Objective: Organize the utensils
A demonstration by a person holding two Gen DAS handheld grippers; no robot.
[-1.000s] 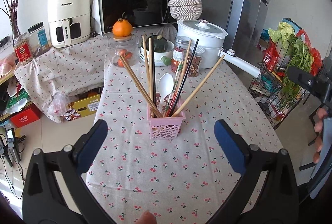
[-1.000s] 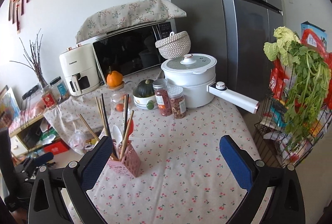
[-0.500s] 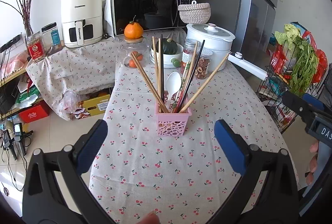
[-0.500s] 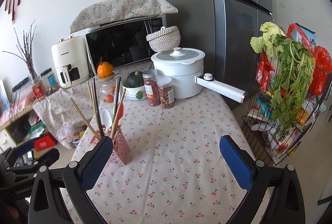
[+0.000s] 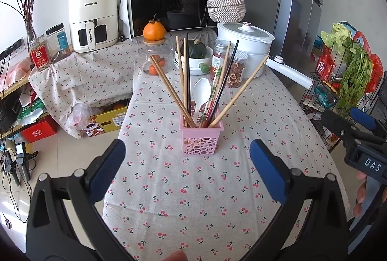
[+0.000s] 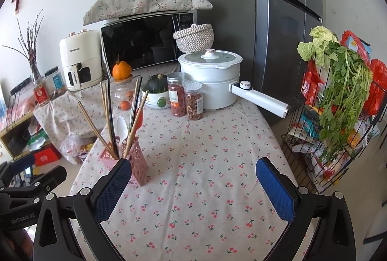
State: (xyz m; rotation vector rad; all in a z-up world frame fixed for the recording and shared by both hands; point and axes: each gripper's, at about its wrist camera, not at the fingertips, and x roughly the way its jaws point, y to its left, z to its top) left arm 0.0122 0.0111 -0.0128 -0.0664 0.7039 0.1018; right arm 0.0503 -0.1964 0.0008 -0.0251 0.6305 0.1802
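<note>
A pink perforated utensil holder (image 5: 201, 137) stands upright on the cherry-print tablecloth (image 5: 193, 188), near the middle of the table in the left wrist view and toward the left edge in the right wrist view. It holds several wooden chopsticks (image 5: 169, 89) fanning outward, a black chopstick (image 5: 226, 81) and a white plastic spoon (image 5: 201, 94) with its bowl up.

The left gripper (image 5: 187, 170) hovers on the near side of the holder with its blue-padded fingers spread wide, nothing between them. The right gripper (image 6: 194, 188) sits to the right of the holder, also spread wide and empty; its left pad overlaps the holder in its own view, though contact cannot be judged.

At the far end of the table are a white electric pot (image 6: 210, 78) with a long handle, two clear jars (image 6: 185, 98), a green squash in a bowl (image 6: 157, 89) and an orange on a glass jar (image 6: 122, 71). Behind them stand a microwave (image 5: 173, 6) and an air fryer (image 5: 93, 19); a wire rack with greens (image 6: 338, 96) is at far right.
</note>
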